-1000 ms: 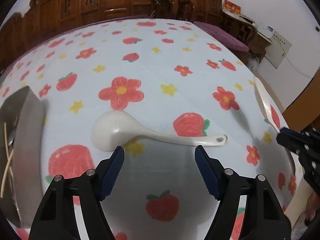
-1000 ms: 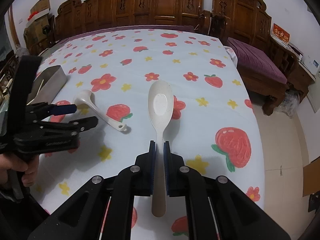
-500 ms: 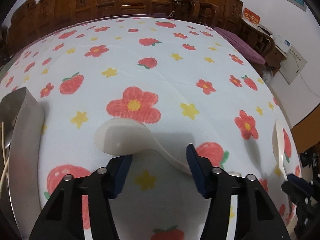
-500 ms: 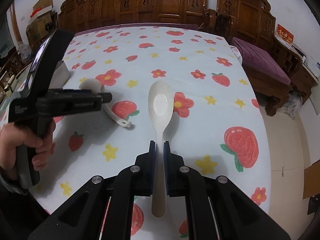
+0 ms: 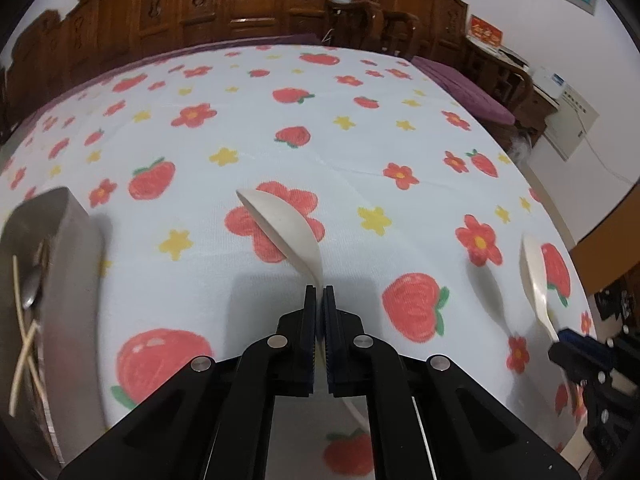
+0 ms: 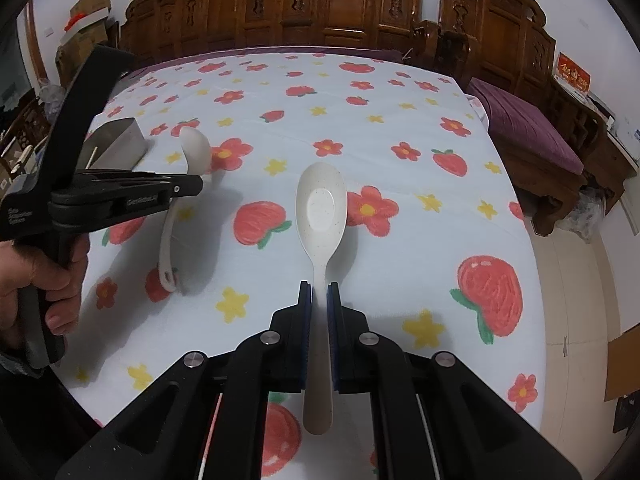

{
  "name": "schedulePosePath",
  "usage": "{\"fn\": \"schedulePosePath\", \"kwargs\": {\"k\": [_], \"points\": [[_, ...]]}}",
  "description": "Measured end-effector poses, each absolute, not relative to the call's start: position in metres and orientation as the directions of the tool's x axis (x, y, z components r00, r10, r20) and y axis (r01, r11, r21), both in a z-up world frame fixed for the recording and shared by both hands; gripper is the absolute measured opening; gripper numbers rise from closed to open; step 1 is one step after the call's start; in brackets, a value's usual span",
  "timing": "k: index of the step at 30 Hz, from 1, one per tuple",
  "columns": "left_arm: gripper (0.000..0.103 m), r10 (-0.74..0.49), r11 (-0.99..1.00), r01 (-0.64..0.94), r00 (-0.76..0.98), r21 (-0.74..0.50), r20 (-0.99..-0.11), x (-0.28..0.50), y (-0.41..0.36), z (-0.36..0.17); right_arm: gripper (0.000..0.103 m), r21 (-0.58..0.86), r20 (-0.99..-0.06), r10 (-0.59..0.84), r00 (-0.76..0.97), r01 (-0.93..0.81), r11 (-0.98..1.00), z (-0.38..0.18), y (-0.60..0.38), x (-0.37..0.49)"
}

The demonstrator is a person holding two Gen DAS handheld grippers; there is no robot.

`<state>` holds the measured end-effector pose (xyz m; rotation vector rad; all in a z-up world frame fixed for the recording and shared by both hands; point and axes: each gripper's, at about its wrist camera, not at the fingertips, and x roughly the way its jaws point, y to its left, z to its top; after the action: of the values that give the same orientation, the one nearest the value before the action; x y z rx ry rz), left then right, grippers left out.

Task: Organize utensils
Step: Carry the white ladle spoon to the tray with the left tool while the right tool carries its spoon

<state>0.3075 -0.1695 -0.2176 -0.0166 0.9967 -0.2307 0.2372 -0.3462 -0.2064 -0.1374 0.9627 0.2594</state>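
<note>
1. The left gripper (image 5: 319, 289) is clamped on the handle of a white ladle-shaped spoon (image 5: 285, 224), its dark pads pressed flat against the thin stem.
2. That spoon sticks out ahead of the jaws, bowl tilted on edge over a red flower on the tablecloth (image 5: 248, 120); in the right wrist view its handle end (image 6: 168, 276) seems to hang just above the cloth, though the angle makes contact hard to judge.
3. The right gripper (image 6: 319, 286) is closed on the handle of a speckled cream rice spoon (image 6: 321, 208), bowl facing up and pointing away, handle running back between the fingers.
4. A metal holder (image 5: 70, 248) stands at the left edge of the table, with wooden chopsticks (image 5: 22, 344) and a metal spoon (image 5: 32, 288) inside.
5. A hand (image 6: 38, 280) grips the left tool's handle.
</note>
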Motion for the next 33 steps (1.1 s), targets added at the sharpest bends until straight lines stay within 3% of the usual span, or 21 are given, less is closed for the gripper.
{"fn": "schedulePosePath", "kwargs": {"k": [17,33], "points": [[0.003,-0.198,0.968,0.244,0.587,-0.061,-0.785,0.282,-0.110,-0.153,0.010,-0.001,-0.797,0.210,0.566,-0.349,0.937,-0.174,-0.274,0.239],[0.003,-0.138,0.976,0.216,0.618,-0.001,-0.774,0.272,-0.029,-0.129,0.010,0.021,-0.780,0.282,0.558,-0.427,0.904,-0.161,-0.195,0.242]]}}
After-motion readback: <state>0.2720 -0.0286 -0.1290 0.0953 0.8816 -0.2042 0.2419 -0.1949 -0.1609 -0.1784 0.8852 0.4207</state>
